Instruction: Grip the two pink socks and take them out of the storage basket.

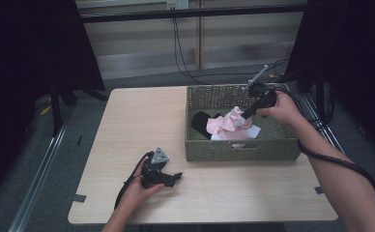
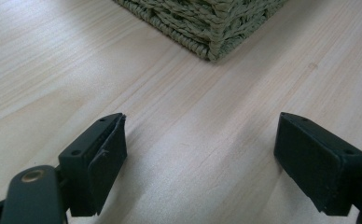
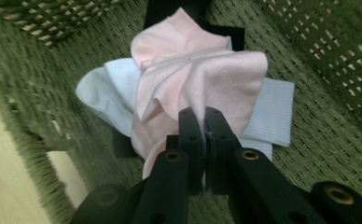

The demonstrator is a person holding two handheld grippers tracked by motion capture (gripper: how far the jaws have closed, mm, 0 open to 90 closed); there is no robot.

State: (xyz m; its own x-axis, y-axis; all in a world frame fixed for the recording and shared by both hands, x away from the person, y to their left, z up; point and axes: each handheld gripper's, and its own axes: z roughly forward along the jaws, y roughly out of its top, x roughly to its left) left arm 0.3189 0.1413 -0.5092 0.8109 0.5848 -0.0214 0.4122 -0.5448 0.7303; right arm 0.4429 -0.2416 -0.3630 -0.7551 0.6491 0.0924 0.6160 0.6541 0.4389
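I am reporting from the left of the high view across to the right. A dark drape (image 1: 26,53) is hanging at the left edge of the room, with a grey floor (image 1: 40,159) and a metal rail (image 1: 38,179) running beside the table. The table (image 1: 142,116), a pale wood-grain top with rounded corners, is sitting on that floor; two small strips of tape (image 1: 78,197) are marking its near edge. My left gripper (image 1: 168,180) is resting low on the near left part of the table, well apart from the basket, and in the left gripper view its pads (image 2: 105,161) are standing wide apart over bare wood, holding nothing, with one woven corner of the basket (image 2: 212,32) showing ahead of them. Behind the table a pale panelled wall (image 1: 142,43) is carrying a black cable (image 1: 178,43) down from a socket. The green woven basket (image 1: 238,150) is occupying the right half of the table, its front wall near the middle of the table's depth. Inside it I am pinching the pink sock (image 1: 231,121) with my right gripper (image 1: 246,113); in the right gripper view the jaws are pressed together on a fold of that sock, which is bunching up above a white sock (image 3: 274,109) and a black sock (image 3: 170,11) lying on the basket floor. A second dark drape (image 1: 350,53) is closing the room at the right.
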